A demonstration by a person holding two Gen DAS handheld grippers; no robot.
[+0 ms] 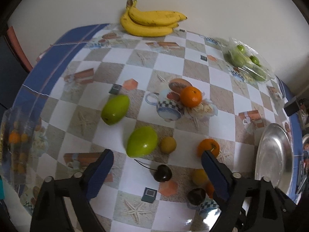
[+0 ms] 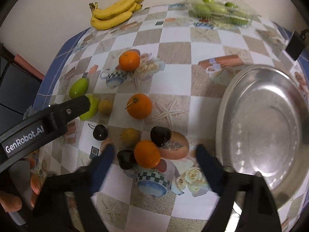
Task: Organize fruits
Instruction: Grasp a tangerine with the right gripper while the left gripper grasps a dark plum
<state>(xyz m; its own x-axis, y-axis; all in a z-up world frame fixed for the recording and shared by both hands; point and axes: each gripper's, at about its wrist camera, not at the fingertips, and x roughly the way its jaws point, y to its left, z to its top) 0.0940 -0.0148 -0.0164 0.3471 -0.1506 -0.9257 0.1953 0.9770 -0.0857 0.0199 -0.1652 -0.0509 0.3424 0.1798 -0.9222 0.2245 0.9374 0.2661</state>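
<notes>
Loose fruit lies on a checked tablecloth. My left gripper (image 1: 156, 155) hangs open above a green mango (image 1: 142, 142), a small yellow fruit (image 1: 168, 145) and a dark plum (image 1: 163, 173); its right finger (image 1: 210, 162) overlaps an orange (image 1: 208, 147). A second mango (image 1: 115, 109) and another orange (image 1: 191, 96) lie farther off. My right gripper (image 2: 154, 149) is open, its pads astride but clear of an orange (image 2: 147, 153) flanked by two dark plums (image 2: 126, 159). A steel bowl (image 2: 260, 125) stands just right of it.
Bananas (image 1: 150, 23) lie at the far edge by the wall. A clear box of green fruit (image 2: 222, 9) sits at the far right. A clear container (image 1: 17, 145) holding orange fruit stands at the left edge. A black box (image 2: 295, 46) sits at the right.
</notes>
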